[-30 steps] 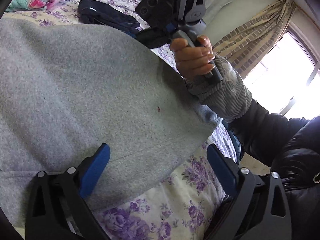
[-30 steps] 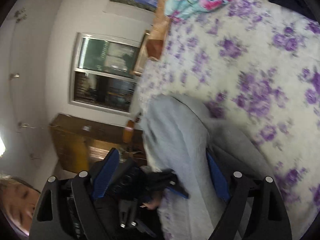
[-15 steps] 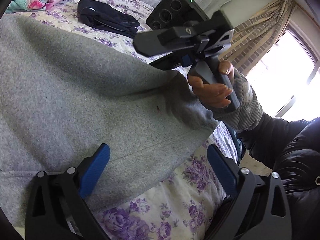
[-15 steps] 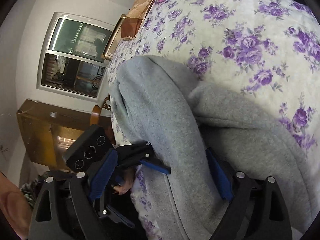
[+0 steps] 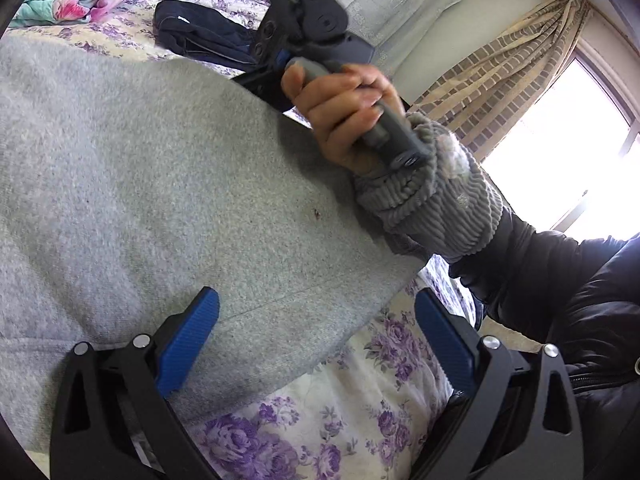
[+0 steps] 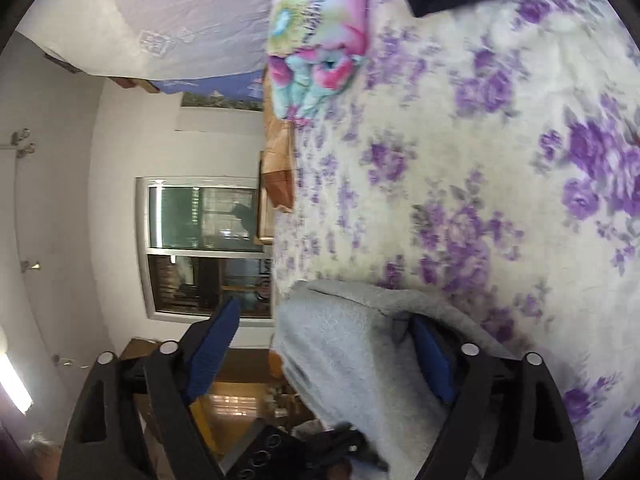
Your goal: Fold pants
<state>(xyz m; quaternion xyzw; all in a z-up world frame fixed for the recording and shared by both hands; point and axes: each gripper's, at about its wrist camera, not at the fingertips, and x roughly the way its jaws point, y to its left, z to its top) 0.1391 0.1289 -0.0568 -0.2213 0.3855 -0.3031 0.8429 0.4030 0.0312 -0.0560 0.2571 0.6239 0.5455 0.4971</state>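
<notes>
Grey pants [image 5: 168, 184], purple-flowered bedsheet [image 6: 460, 168]

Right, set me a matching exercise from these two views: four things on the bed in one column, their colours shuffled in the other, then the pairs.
Things:
1. pants
2. folded garment
3. quilt
4. bedsheet

Colours:
A. cream with purple flowers
B. grey
C. pink and turquoise floral
D. dark navy

Pairs: 1-B, 2-D, 3-C, 4-A
</notes>
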